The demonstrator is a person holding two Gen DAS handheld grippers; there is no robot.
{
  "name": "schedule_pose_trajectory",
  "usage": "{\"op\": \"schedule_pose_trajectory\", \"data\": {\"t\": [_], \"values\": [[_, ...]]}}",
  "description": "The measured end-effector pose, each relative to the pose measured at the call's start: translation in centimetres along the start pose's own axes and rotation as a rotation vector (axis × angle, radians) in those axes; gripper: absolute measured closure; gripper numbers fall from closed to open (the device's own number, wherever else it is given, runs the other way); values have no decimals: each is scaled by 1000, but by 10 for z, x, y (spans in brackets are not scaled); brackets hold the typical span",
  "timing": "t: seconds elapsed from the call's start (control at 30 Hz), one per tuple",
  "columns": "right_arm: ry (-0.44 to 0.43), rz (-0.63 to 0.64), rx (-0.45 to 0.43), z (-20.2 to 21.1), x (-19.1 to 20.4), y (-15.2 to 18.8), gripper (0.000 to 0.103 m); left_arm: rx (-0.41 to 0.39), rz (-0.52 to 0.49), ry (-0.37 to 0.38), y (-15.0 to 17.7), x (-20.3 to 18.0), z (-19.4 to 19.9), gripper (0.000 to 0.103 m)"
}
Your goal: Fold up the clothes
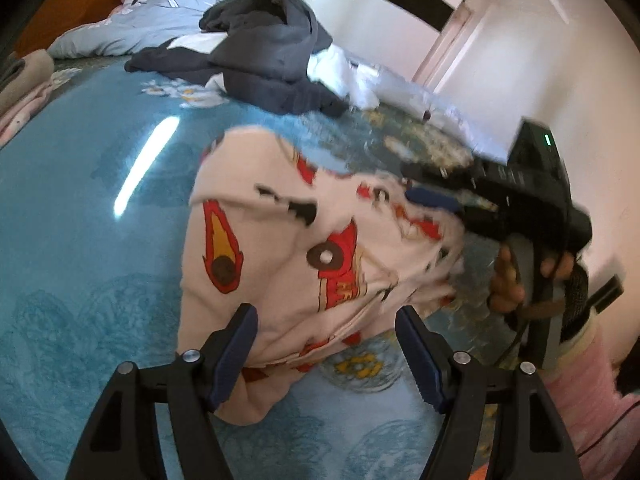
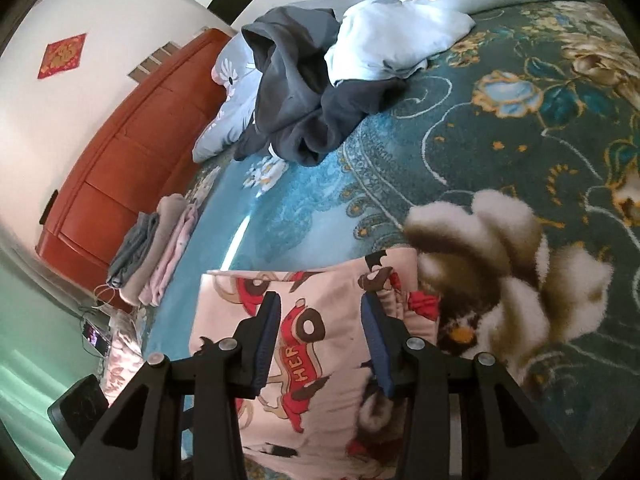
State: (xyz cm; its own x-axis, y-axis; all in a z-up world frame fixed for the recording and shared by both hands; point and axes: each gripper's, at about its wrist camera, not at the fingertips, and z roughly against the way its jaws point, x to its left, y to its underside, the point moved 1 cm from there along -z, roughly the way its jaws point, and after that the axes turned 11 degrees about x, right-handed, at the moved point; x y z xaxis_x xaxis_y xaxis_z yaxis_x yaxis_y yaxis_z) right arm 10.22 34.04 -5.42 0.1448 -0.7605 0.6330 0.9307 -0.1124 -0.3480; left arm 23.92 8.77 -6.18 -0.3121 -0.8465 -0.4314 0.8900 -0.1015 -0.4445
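Note:
A pale pink garment (image 1: 304, 264) printed with red cars and flames lies partly folded on the blue patterned bed cover (image 1: 92, 216). My left gripper (image 1: 326, 354) is open just above its near edge, not holding it. My right gripper (image 2: 320, 332) is open over the same garment (image 2: 320, 360), which shows a red car with letters. In the left wrist view the right gripper (image 1: 436, 196) is at the garment's far right edge, held by a hand (image 1: 508, 280). A fuzzy white and brown part (image 2: 500, 276) sits at the garment's right side.
A heap of dark grey clothes (image 1: 264, 52) and a white cloth (image 1: 344, 68) lie further back on the bed, with a floral duvet (image 1: 152, 12) behind. A stack of folded clothes (image 2: 156, 252) sits at the bed's left edge by the orange headboard (image 2: 128, 152).

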Motion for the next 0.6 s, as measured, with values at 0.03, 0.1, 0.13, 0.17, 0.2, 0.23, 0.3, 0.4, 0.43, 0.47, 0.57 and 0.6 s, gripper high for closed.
{"op": "schedule_pose_trajectory", "data": {"t": [0.03,0.1,0.13,0.17,0.2,0.23,0.3,0.4,0.43,0.47,0.57,0.6], "values": [[2,17,-12,6,5,4,60,-13,11,13,-4,2,3,28],[-7,63,-33,19,16,15,60,-19,29,15,-9,6,3,28],[-12,83,-41,25,21,20,60,-12,39,9,-11,9,-1,28],[-22,91,-37,26,22,25,58,-3,49,8,-12,11,-6,28],[-29,96,-32,26,23,30,52,8,58,13,-12,14,-10,28],[-26,90,-20,22,20,34,50,18,67,20,-11,16,-15,28],[-25,74,-1,15,14,42,50,19,62,14,-10,14,-16,28],[-64,41,-24,21,10,44,50,-10,46,7,-11,11,-1,28],[-65,45,-36,26,12,44,50,-29,49,3,-12,13,4,28],[-64,53,-48,31,14,44,50,-43,58,-1,-13,17,8,28],[-22,70,-58,47,13,47,50,-43,154,-15,-16,44,10,28],[-9,64,-58,52,10,48,50,-35,195,-7,-15,54,9,28]]}}
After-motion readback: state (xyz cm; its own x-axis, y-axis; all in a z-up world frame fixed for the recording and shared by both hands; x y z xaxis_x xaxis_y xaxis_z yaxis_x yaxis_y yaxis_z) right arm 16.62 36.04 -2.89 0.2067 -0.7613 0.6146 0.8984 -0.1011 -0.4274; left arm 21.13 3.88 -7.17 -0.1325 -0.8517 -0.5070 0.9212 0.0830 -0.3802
